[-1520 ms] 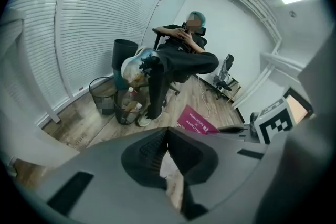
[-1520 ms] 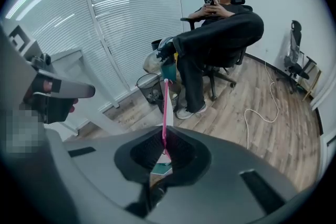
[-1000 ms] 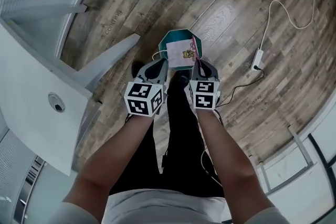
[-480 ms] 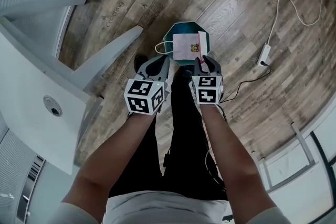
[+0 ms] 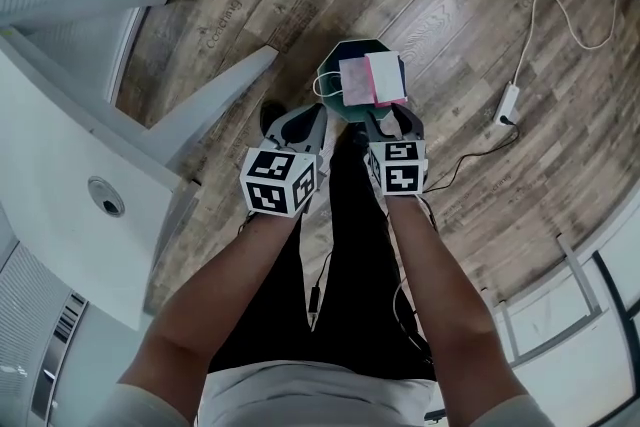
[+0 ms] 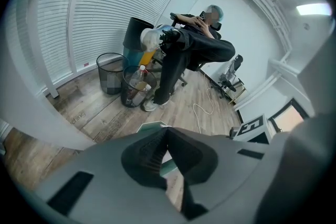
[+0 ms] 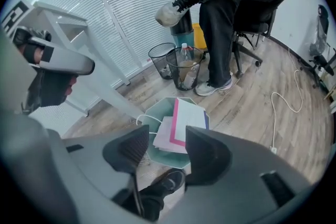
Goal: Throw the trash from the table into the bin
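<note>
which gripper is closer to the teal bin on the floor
Right. The right gripper is over the near rim of the teal bin; its jaws have just been opening, with nothing between them. The left gripper, shut, is off its near-left side.

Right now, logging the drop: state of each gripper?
Left gripper: closed, holding nothing.
Right gripper: open, jaws have just been opening, nothing between them.
</note>
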